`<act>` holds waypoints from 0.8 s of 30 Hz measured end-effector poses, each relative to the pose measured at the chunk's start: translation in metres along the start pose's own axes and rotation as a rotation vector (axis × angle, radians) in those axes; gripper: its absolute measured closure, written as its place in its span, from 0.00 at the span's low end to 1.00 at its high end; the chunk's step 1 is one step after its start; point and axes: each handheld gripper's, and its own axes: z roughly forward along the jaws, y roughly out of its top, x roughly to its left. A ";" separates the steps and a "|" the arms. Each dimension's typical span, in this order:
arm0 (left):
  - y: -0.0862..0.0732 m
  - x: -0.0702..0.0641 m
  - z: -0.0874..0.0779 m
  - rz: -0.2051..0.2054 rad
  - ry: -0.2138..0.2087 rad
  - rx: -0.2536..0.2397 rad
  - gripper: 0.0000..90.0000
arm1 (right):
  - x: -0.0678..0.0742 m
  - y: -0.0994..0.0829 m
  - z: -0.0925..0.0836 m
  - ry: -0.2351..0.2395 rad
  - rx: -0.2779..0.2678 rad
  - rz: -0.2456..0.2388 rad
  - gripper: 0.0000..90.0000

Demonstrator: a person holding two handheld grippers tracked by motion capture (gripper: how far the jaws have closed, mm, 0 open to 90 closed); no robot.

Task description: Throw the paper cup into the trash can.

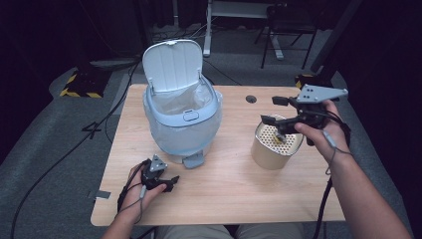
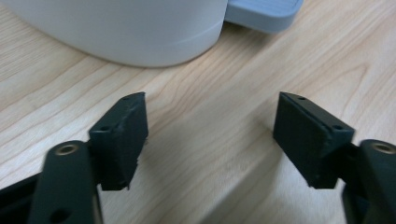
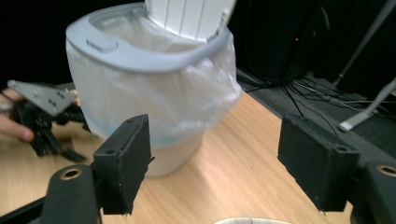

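Bin (image 1: 181, 117) stands at the bench's (image 1: 224, 194) rear left, lid (image 1: 172, 64) flipped up, liner bag (image 3: 154, 102) draped over the rim and open. Gold cylinder (image 1: 275, 144) with a perforated top sits at right, with something small and dark on its top. Right gripper (image 1: 278, 113) hovers over that cylinder; in the right gripper view the jaws are apart with nothing between them, aimed at the bin. Left gripper (image 1: 171, 180) rests low on the bench near the bin's pedal (image 2: 264, 14), jaws released and holding nothing. Step likely in hand: picking something off the cylinder to drop into the bin, grasp not yet made. Next move probably calls for lowering the right jaws onto the item, closing, then carrying it left over the bin rim. Open bench lies between cylinder and bin, so the path looks free; the raised lid stands behind the opening, so approach from the front or side. The cylinder is near the right edge, so a knock could push it off.
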 end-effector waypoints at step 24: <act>0.002 0.009 -0.037 -0.014 -0.004 -0.026 0.29 | 0.002 -0.167 -0.047 -0.122 0.113 0.205 0.37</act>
